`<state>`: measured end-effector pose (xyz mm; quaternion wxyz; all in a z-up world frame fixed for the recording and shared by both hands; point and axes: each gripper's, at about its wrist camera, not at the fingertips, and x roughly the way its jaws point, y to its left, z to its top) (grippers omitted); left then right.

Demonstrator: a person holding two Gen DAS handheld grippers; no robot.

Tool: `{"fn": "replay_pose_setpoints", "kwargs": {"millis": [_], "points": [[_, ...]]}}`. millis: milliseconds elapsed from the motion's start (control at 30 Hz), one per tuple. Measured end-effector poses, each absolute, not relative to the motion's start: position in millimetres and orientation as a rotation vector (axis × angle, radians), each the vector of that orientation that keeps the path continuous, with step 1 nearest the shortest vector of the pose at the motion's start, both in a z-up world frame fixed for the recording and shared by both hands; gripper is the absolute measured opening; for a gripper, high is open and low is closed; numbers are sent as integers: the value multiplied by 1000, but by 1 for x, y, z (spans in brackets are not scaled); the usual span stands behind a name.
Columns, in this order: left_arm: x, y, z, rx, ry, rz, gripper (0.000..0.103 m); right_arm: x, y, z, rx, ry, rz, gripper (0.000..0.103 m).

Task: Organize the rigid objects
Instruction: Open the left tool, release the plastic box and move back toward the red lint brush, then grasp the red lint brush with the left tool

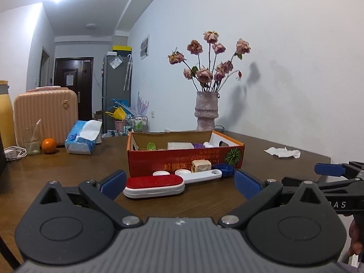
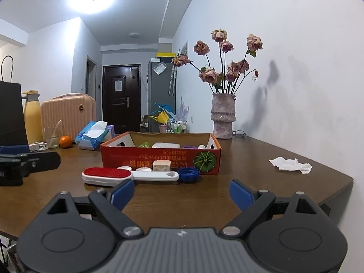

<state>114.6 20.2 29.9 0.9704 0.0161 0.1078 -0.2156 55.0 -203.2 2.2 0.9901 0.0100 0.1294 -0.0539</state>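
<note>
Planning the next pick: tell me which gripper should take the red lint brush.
Left. The lint brush lies straight ahead between the open left gripper fingers. The open right gripper sits further right, nearer the blue cap, with the brush off to its left.

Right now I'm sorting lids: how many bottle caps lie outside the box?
3: two white caps side by side behind the brush, one blue cap by its handle end. Others may hide behind.

Both wrist views, low over the table [image 1: 75,166], face the shared box [image 1: 182,159], seemingly close.
</note>
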Motion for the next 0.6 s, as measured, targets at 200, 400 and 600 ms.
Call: {"fn": "replay_pose_setpoints", "kwargs": {"millis": [200, 400, 600], "points": [[145, 7, 18, 71, 268, -440, 103, 72, -212, -16, 44, 305, -125, 91], [188, 6, 9, 76, 329, -412, 103, 103, -221, -26, 55, 339, -134, 91], [232, 14, 2, 32, 407, -380, 103, 149, -230, -27, 108, 412, -77, 82]]}}
